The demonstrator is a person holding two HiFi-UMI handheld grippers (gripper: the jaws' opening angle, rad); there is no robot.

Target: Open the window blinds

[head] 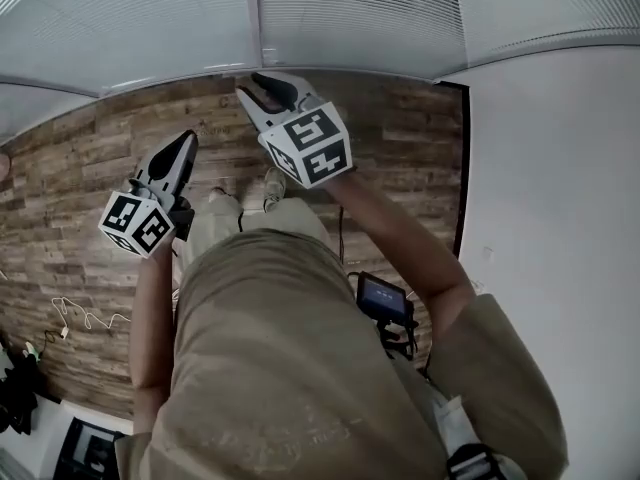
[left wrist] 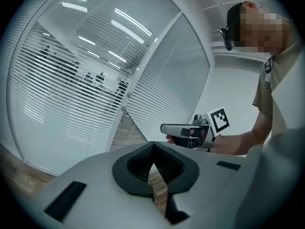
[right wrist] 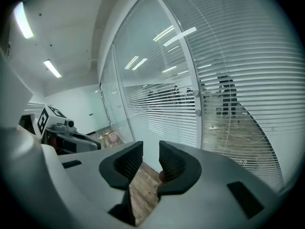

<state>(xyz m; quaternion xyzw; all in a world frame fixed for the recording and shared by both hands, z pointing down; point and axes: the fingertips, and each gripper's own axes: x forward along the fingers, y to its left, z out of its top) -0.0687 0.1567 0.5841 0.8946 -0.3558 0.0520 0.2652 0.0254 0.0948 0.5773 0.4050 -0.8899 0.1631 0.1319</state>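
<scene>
Right claw (right wrist: 150, 149): jaws stand partly apart with a clear gap and nothing between the pads. Left claw (left wrist: 152, 146): pad tips are together and it holds nothing.

- Blinds (right wrist: 238, 80): they hang down over every glass panel ahead, full height as far as the views reach. The slats lie near level, so figures and floor on the far side show through them. That fits slats already turned open, and it also fits a blind not yet raised. I can't tell which "open" is meant, so I'm calling no stage.
- Floor (head: 90, 228): wood-look planks run up to the foot of the glass. The person stands close and square to it, which puts both claws in reach of the panels.
- Frame post (right wrist: 190, 80): a white upright between two panels. The right claw points at the glass just left of it.
- Knob (right wrist: 198, 112): small and round, sitting on that post at about claw height. My read is that it is the slat control, though no view confirms it.

The right claw leads, held higher and nearer the glass. Its gap looks sized for something small like the knob, which it does not touch. The left claw hangs lower and further back, probably closed because it has no job here.
</scene>
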